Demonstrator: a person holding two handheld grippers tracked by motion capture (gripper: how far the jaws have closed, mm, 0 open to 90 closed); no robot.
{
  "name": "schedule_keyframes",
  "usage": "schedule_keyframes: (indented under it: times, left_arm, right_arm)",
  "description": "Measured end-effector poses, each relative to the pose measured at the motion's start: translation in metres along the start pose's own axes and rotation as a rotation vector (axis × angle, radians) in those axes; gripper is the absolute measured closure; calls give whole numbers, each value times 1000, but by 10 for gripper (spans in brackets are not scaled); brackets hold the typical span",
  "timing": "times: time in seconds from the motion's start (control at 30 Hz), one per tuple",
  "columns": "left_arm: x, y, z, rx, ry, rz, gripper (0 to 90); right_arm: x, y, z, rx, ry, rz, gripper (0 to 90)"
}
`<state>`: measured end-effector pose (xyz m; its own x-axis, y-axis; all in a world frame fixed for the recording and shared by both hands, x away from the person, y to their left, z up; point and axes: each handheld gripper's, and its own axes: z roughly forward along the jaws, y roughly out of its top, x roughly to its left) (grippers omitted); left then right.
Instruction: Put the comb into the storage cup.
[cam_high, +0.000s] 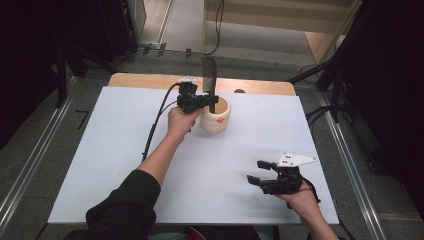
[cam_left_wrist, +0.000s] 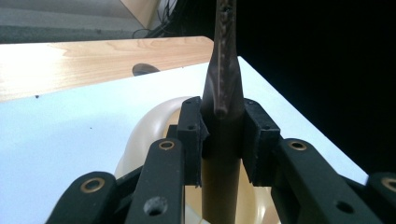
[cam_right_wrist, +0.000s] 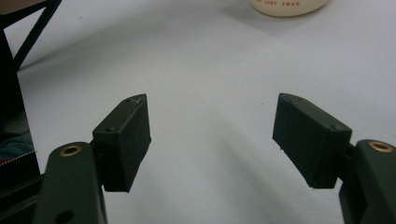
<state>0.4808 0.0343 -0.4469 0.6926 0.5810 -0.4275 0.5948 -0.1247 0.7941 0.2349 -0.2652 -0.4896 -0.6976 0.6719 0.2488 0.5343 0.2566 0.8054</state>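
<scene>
The left claw (cam_high: 209, 101) grips a dark knife (cam_high: 209, 80) upright over the cup (cam_high: 216, 118); next, lowering it inside. The right claw (cam_high: 259, 171) waits wide, empty, well nearer than the cup.

grippers: 2, left gripper (cam_high: 212, 101) and right gripper (cam_high: 256, 171)
hands: 2, left hand (cam_high: 180, 121), right hand (cam_high: 299, 199)
cups: 1, cream cup (cam_high: 216, 118) with an orange mark
dark tools: 1, flat-bladed tool (cam_high: 209, 80) standing upright in the cup, handle between the left jaws
tables: 1, table (cam_high: 125, 80), wood edge showing at the far side
white sheets: 1, sheet (cam_high: 125, 150) covering the tabletop
grey plates: 1, plate (cam_high: 295, 160) on the right gripper
</scene>
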Motion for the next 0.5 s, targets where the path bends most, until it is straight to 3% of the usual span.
schedule_keyframes:
  times: [0.3,0.4,0.43,0.5]
  left_arm:
    - [0,-2,2,21,-1,17,724]
    - [-1,-3,2,34,2,43,703]
    - [-1,-2,0,31,-4,62,642]
    - [-4,0,-3,18,35,91,411]
  right_arm:
    - [0,0,0,2,0,-1,258]
    - [0,0,0,2,2,-3,258]
    - [0,0,0,1,0,-4,258]
    - [0,0,0,-1,1,-4,258]
